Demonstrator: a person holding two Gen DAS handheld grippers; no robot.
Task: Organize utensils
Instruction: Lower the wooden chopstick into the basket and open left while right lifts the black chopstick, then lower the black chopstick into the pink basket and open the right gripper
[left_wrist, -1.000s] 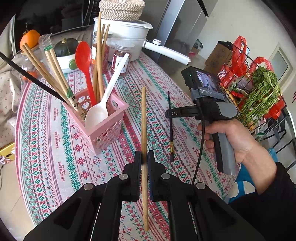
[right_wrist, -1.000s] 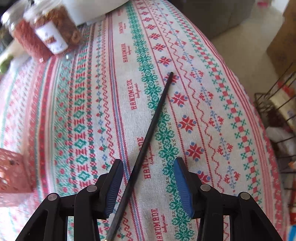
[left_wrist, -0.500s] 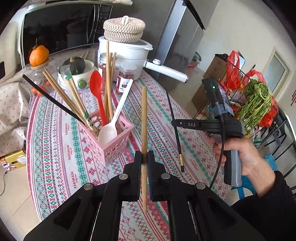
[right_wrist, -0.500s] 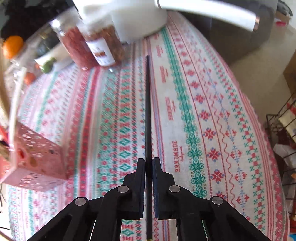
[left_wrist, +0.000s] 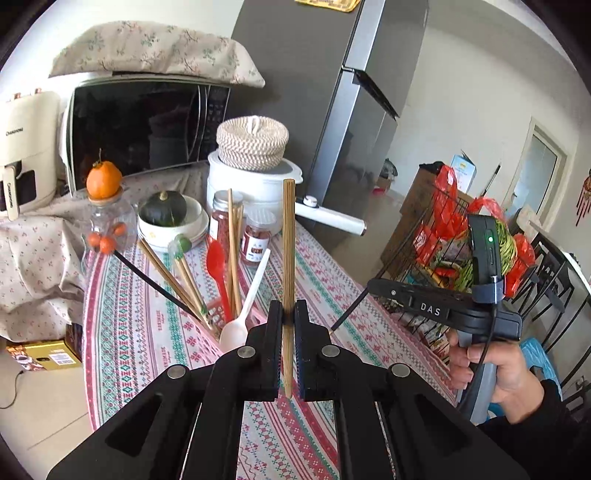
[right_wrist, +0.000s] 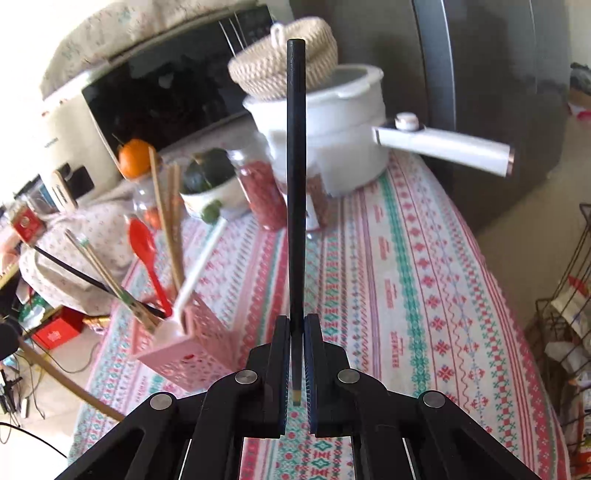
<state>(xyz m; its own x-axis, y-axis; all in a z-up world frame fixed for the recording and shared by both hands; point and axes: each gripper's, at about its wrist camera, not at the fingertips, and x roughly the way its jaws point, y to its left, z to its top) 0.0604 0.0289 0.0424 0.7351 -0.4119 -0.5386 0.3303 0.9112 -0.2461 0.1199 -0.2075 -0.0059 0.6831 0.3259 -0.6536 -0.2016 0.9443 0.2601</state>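
My left gripper is shut on a wooden chopstick, which stands upright above the patterned tablecloth. Just beyond it is the pink basket, mostly hidden by the fingers, holding wooden chopsticks, a black chopstick, a red spoon and a white spoon. My right gripper is shut on another black chopstick, lifted off the cloth and pointing up. The basket lies to its lower left. In the left wrist view a hand holds the right gripper at the right.
A white pot with a long handle and a woven lid stands at the back, with spice jars, a bowl holding a squash and an orange on a glass jar. A microwave and a fridge are behind; a wire rack is off the table's right edge.
The right gripper closed on the black chopstick and raised it from the cloth. Both grippers rose and tilted upward, so the microwave and fridge came into view.
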